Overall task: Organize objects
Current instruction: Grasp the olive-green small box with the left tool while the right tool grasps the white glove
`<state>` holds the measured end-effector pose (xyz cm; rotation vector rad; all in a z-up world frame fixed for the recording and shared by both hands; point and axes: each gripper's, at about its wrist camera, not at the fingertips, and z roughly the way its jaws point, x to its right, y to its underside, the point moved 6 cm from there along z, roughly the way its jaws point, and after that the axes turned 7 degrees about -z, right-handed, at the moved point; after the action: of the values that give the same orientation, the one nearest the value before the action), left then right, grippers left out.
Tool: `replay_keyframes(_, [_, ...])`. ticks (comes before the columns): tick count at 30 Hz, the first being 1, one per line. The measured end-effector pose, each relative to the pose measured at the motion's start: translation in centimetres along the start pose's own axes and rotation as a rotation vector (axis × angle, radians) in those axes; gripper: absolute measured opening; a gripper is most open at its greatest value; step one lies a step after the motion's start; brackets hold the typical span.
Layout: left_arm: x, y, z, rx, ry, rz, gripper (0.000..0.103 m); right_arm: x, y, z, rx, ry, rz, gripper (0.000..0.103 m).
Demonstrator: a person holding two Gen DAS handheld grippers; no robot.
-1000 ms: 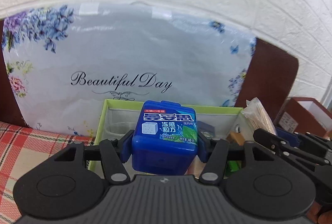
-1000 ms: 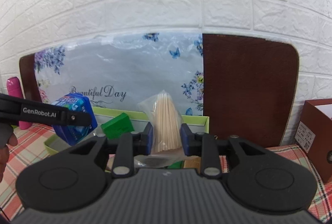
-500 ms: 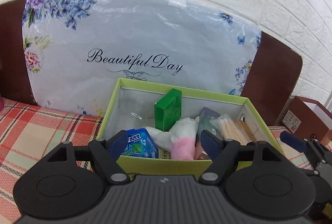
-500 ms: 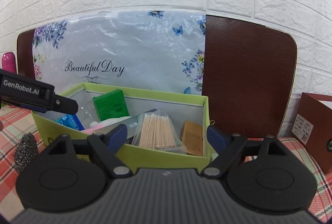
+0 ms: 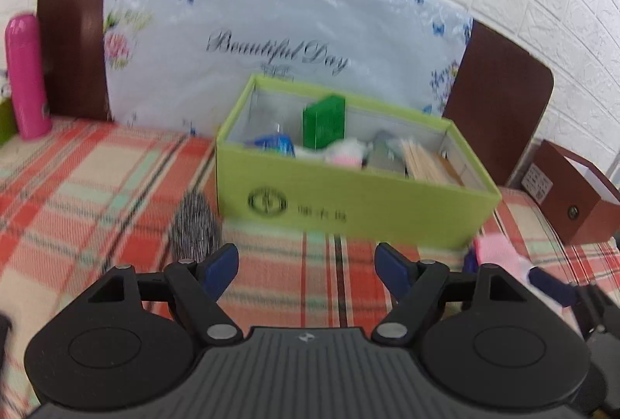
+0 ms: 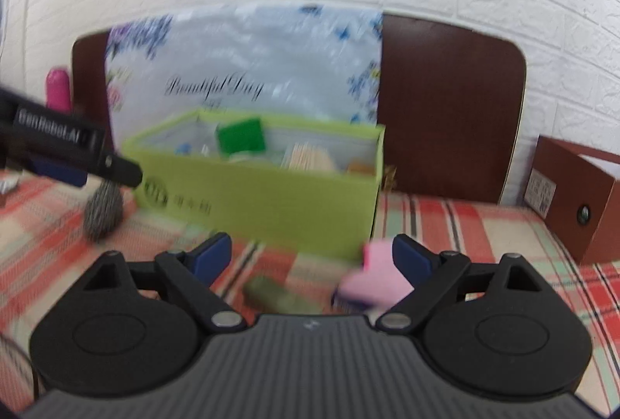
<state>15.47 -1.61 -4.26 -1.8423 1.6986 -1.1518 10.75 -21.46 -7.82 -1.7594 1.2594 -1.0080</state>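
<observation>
Start far left of the left tongs: count one pink bottle, upright and well off. Count one grey scrubber on the checked cloth, just ahead of the left finger. See those tongs spread wide, having just been opening, with nothing between. Straight ahead, count one green box, open-topped. Count inside it one blue tin, one green pack, one pink-and-white bundle too blurred to name, and one bunch of toothpicks. Find the right tongs also apart, having just been opening. Note one pink sock lying low between them, close by the right finger, unclamped. Note also one olive lump, blurred, nearer the middle. Far right, count one brown box. For a clean pickup, probably: swing the left tongs over the scrubber and centre it before closing gently. Shift the right tongs until the sock sits midway. Dip low to the cloth, pinch the thick part, then lift clear of the green wall before dropping in.
</observation>
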Motion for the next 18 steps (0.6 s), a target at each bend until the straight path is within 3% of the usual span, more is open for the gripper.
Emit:
replay_keyframes(4, [-0.3, 2.8, -0.2, -0.063, 0.007, -0.006, 0.08, -1.4, 2.9, -0.4, -0.08, -0.055, 0.011, 0.075])
replay_keyframes(7, [-0.4, 4.0, -0.7, -0.082, 0.013, 0.006, 0.08, -1.8, 3.1, 0.1, -0.092, -0.066, -0.004, 0.069])
replay_keyframes(15, [-0.3, 4.2, -2.1, -0.07, 0.032, 0.006, 0.08, -1.7, 2.1, 4.3, -0.128, -0.063, -0.057, 0.064])
replay_keyframes(18, [0.1, 4.1, -2.1, -0.068, 0.042, 0.021, 0.08, -2.6, 2.4, 3.6, -0.147, -0.146, -0.044, 0.053])
